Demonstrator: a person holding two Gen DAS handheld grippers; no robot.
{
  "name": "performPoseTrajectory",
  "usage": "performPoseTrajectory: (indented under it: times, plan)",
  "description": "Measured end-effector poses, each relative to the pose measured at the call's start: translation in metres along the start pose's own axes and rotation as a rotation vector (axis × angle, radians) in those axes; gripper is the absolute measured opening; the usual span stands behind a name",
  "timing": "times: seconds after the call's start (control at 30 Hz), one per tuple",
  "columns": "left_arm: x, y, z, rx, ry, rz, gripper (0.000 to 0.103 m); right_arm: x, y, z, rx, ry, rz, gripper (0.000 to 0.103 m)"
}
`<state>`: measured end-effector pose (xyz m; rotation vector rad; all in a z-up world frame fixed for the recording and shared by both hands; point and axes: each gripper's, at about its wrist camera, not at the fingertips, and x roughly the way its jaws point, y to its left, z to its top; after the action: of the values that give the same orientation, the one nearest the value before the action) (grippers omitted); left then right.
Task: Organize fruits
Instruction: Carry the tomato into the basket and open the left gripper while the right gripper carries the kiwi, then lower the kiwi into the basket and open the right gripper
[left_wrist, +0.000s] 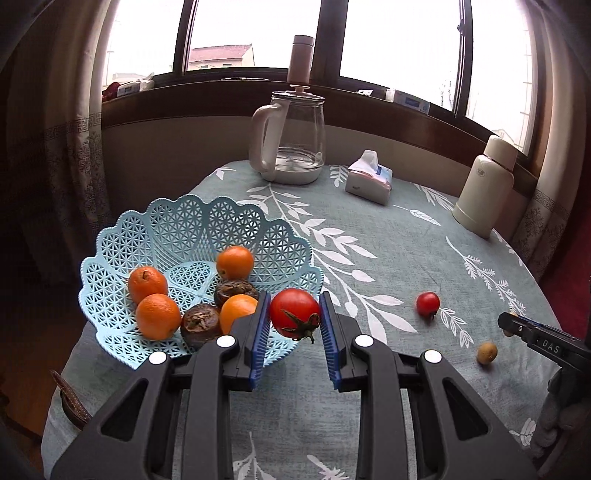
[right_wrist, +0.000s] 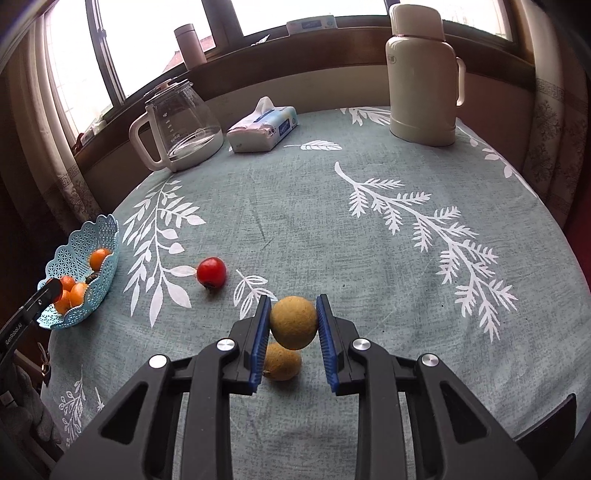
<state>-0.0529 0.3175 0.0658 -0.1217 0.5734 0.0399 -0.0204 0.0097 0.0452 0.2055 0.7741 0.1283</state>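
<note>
- Where the left gripper (left_wrist: 294, 319) clamps a tomato (left_wrist: 293, 312) over the basket (left_wrist: 166, 236) rim at the table's left edge, stem pointing camera-ward, one orange (left_wrist: 236, 309) sits half hidden.
- Right gripper (right_wrist: 293, 323) pinches a round longan (right_wrist: 293, 322); another longan (right_wrist: 282, 362) lies partly hidden beneath.

My blue ribbed pads (left_wrist: 260, 325) look rubbery against the glossy, smooth tomato (left_wrist: 294, 313). The basket (left_wrist: 192, 229) is pale openwork plastic. My other claw's fruit (right_wrist: 293, 322) is matt, rough-skinned. The tablecloth (right_wrist: 295, 221) is woven, matt cloth.
</note>
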Motion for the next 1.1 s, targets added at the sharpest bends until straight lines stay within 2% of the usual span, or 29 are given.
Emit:
performPoseTrajectory:
  times: [0.2, 0.27, 0.33, 0.37, 0.57, 0.8, 0.9, 1.1]
  plan:
    - [0.003, 0.016, -0.003, -0.032, 0.014, 0.046, 0.028, 0.002, 0.009, 0.000, -0.012, 0.005, 0.015, 0.025]
    - [0.005, 0.021, -0.005, -0.051, 0.022, 0.056, 0.032, 0.003, 0.012, 0.000, -0.015, 0.008, 0.021, 0.025]
    - [0.003, 0.025, -0.006, -0.065, 0.016, 0.072, 0.046, 0.004, 0.015, 0.000, -0.018, 0.012, 0.029, 0.025]
    - [0.002, 0.028, -0.006, -0.072, 0.010, 0.080, 0.049, 0.005, 0.017, 0.000, -0.020, 0.016, 0.037, 0.025]
    - [-0.009, 0.046, -0.006, -0.113, -0.021, 0.130, 0.051, 0.011, 0.038, 0.004, -0.041, 0.034, 0.100, 0.025]
    - [-0.019, 0.062, -0.009, -0.141, -0.041, 0.176, 0.052, 0.021, 0.090, 0.017, -0.110, 0.045, 0.207, 0.025]
    - [-0.022, 0.067, -0.010, -0.158, -0.052, 0.190, 0.061, 0.027, 0.117, 0.023, -0.150, 0.046, 0.245, 0.025]
    - [-0.025, 0.072, -0.011, -0.177, -0.065, 0.208, 0.066, 0.045, 0.167, 0.033, -0.191, 0.081, 0.333, 0.025]
